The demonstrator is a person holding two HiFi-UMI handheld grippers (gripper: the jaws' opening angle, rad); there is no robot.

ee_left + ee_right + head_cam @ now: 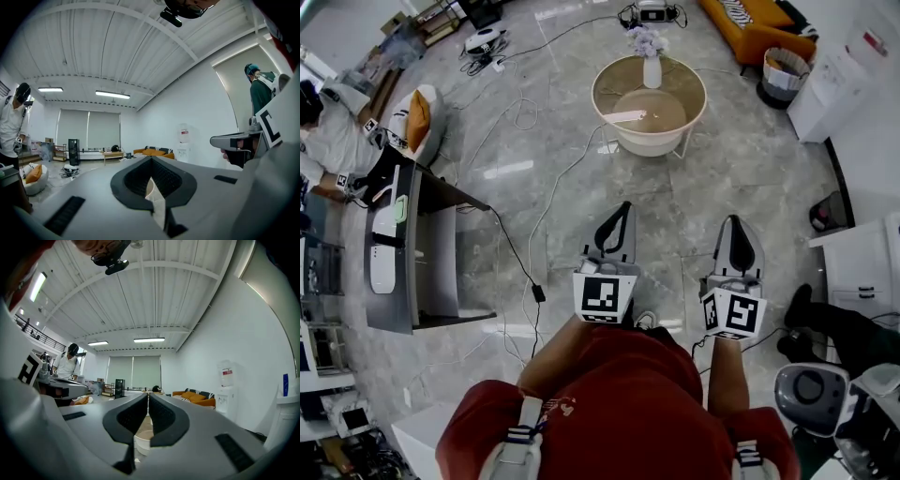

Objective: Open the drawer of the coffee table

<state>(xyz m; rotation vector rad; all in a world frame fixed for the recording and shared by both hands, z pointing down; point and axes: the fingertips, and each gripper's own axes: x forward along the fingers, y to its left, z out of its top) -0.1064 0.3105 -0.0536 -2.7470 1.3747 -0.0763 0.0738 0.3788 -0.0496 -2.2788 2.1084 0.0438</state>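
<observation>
The round cream coffee table (649,131) stands ahead on the marble floor, and a white vase of pale flowers (652,58) rests on its top. No drawer front can be made out from here. My left gripper (624,207) and right gripper (737,221) are held side by side, level, well short of the table and pointing toward it. Both are shut with nothing between the jaws. In the left gripper view the left gripper (151,160) has its jaws meeting. The right gripper (146,397) shows only a thin slit, with the coffee table (142,442) low behind it.
A grey desk (392,246) with a seated person (326,131) stands at the left, beside a white beanbag (420,122). Cables (532,272) trail across the floor. An orange sofa (752,26), a bin (785,73), white cabinets (862,267) and a person's leg (839,328) are at the right.
</observation>
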